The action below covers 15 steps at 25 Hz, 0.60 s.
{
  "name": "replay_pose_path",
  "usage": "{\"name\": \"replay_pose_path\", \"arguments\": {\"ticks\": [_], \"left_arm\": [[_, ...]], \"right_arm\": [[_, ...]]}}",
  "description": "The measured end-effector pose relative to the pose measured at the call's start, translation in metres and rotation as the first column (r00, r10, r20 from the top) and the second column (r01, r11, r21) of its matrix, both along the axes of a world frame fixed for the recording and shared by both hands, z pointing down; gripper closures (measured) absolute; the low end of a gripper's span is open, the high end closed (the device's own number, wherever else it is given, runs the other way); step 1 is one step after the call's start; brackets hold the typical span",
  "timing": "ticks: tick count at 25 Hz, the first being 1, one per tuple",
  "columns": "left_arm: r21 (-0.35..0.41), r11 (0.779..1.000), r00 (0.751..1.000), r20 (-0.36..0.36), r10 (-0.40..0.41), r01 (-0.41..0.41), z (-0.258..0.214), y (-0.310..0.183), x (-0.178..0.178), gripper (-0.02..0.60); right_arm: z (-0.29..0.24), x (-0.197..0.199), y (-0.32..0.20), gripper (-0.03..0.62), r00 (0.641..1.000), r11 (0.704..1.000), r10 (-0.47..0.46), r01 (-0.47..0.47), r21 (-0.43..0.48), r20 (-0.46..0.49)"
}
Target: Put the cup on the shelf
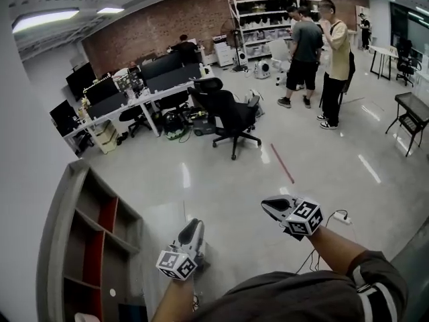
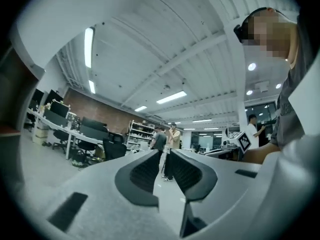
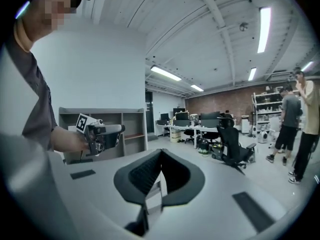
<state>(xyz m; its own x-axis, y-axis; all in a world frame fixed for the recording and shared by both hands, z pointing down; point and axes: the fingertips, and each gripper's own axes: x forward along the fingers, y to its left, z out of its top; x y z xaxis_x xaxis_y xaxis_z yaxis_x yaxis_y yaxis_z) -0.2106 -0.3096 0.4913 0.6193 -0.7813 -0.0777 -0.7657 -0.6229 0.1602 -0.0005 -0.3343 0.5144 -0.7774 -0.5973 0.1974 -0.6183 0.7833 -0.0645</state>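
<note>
No cup shows in any view. The shelf (image 1: 87, 240) is a grey open unit with red back panels, low at the left of the head view; in the right gripper view the shelf (image 3: 127, 129) stands behind the other hand. My left gripper (image 1: 194, 225) hovers over the floor just right of the shelf. Seen from its own camera, the left gripper (image 2: 162, 156) keeps a slim gap between the pads, with nothing in it. My right gripper (image 1: 265, 205) is held further right, and in its own view the right gripper (image 3: 160, 153) has its tips touching, empty.
A black office chair (image 1: 231, 116) stands mid-floor ahead, with desks and monitors (image 1: 134, 89) behind it. Two people (image 1: 305, 45) stand near a white rack (image 1: 261, 19). A black side table (image 1: 412, 113) is at right. A red floor line (image 1: 281, 163) and a power strip (image 1: 342, 219) lie near me.
</note>
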Motion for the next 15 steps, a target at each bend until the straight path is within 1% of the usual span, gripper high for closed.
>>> {"name": "replay_pose_path", "arguments": {"ticks": [1, 3, 4, 7, 11, 15], "left_arm": [[0.002, 1.0, 0.999, -0.012, 0.03, -0.03, -0.001, -0.004, 0.012, 0.534], [0.001, 0.996, 0.995, -0.036, 0.088, -0.088, -0.001, -0.011, 0.035, 0.568], [-0.001, 0.993, 0.992, -0.046, 0.114, -0.114, -0.001, -0.012, 0.045, 0.577], [-0.013, 0.984, 0.983, -0.058, 0.176, -0.177, 0.002, -0.007, 0.072, 0.577], [-0.027, 0.977, 0.976, -0.056, 0.209, -0.211, 0.009, 0.0, 0.092, 0.577], [-0.043, 0.979, 0.979, -0.065, 0.194, -0.197, 0.012, 0.006, 0.09, 0.577]], "right_arm": [[0.0, 0.011, 0.0, 0.602, 1.0, 1.0, 0.023, -0.023, 0.0, 0.003], [0.002, 0.03, 0.002, 0.602, 0.998, 0.998, 0.064, -0.064, -0.003, 0.009], [0.003, 0.037, 0.003, 0.602, 0.997, 0.997, 0.08, -0.08, -0.006, 0.013], [0.007, 0.055, 0.01, 0.602, 0.993, 0.994, 0.112, -0.112, -0.019, 0.029], [0.011, 0.069, 0.014, 0.602, 0.991, 0.992, 0.126, -0.125, -0.028, 0.047], [0.008, 0.068, 0.015, 0.602, 0.994, 0.994, 0.104, -0.103, -0.02, 0.039]]}}
